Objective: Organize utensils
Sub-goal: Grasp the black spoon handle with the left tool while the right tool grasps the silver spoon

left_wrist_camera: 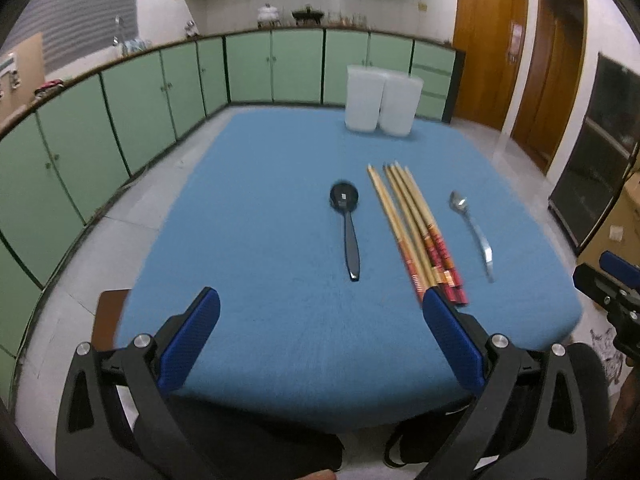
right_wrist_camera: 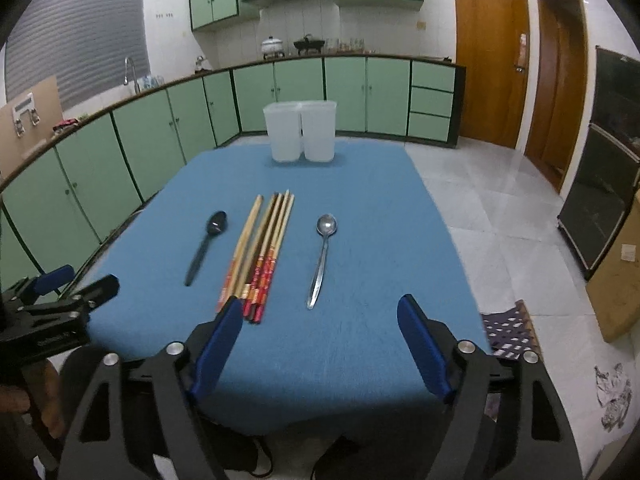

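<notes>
Blue-covered table (left_wrist_camera: 260, 208), kitchen setting, green cabinets (right_wrist_camera: 384, 88) behind. Three sets of utensils lie in a row across the cloth, all pointing lengthwise away from the grippers: black spoon (left_wrist_camera: 347, 227) on the left, bundle of wooden chopsticks (left_wrist_camera: 412, 232) in the middle, metal spoon (left_wrist_camera: 472, 236) on the right. Spoons lie bowl-end far, handle-end near; the chopsticks' red patterned ends are nearest, tips far. The spoons are clear of the bundle on either side. Two white containers (left_wrist_camera: 382, 100) stand upright, side by side and touching, at the far end of the table, well apart from the utensils. Left gripper (left_wrist_camera: 320, 300) over the near edge of the table, jaws wide apart, nothing between the pads. The black spoon lies ahead of the gap, its handle end short of the fingertips (left_wrist_camera: 206, 300); the right-hand pad overlaps the near ends of the chopsticks in the left wrist view, contact not clear. Right gripper (right_wrist_camera: 320, 308) likewise over the near edge, jaws apart, nothing held. The metal spoon lies ahead of its gap, handle tip roughly level with the fingertips (right_wrist_camera: 408, 308) and closer to the left pad. In the right wrist view the chopsticks' red ends sit just beside the left pad. No utensil is gripped; each gripper is visible at the edge of the other's view.
</notes>
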`<state>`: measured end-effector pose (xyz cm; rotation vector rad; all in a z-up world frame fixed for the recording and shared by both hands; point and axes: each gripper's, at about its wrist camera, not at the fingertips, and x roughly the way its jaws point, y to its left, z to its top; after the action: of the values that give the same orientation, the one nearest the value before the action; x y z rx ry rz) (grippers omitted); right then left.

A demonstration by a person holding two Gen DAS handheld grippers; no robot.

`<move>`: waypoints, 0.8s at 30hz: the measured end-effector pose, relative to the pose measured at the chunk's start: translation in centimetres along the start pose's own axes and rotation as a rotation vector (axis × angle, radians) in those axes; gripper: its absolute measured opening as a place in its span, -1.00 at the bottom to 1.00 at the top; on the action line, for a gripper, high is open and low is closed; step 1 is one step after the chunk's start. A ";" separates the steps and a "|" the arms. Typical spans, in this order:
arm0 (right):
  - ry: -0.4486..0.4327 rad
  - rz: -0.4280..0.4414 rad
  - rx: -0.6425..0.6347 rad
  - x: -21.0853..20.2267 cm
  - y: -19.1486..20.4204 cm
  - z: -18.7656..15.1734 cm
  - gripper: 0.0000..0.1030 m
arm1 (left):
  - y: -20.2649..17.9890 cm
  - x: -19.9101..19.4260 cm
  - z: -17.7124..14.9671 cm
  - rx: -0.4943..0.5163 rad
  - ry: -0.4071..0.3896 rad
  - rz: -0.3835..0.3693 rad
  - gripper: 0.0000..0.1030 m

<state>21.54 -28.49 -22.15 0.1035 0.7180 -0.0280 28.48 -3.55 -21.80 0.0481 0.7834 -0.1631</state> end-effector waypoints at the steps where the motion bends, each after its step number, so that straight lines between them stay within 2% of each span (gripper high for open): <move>1: 0.007 0.006 0.004 1.3 -0.2 -0.2 0.46 | -0.2 1.1 0.0 0.010 0.009 0.005 0.90; 6: 0.053 0.024 0.020 6.0 -0.6 -1.0 0.33 | -1.0 5.8 0.3 0.044 0.058 0.013 0.90; 11: 0.079 0.015 0.015 9.1 -0.6 -1.1 -0.08 | -1.5 9.0 0.2 0.046 0.113 0.014 0.90; 14: 0.097 0.026 0.002 10.0 -0.5 -1.2 -0.26 | -1.7 9.8 0.1 0.053 0.127 0.007 0.90; 20: 0.083 0.019 -0.029 10.6 -0.1 -1.4 -0.37 | -1.8 9.7 0.3 0.055 0.090 -0.004 0.90; 22: 0.076 0.024 -0.030 10.7 -0.2 -1.4 -0.44 | -1.8 9.4 0.1 0.053 0.071 -0.010 0.77; 24: 0.068 0.036 -0.032 10.7 -0.1 -1.4 -0.52 | -1.9 8.8 -0.2 0.056 0.049 -0.013 0.32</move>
<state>28.71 -28.37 -30.25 0.0870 0.7845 0.0211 34.19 -6.55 -28.16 0.1002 0.8285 -0.1963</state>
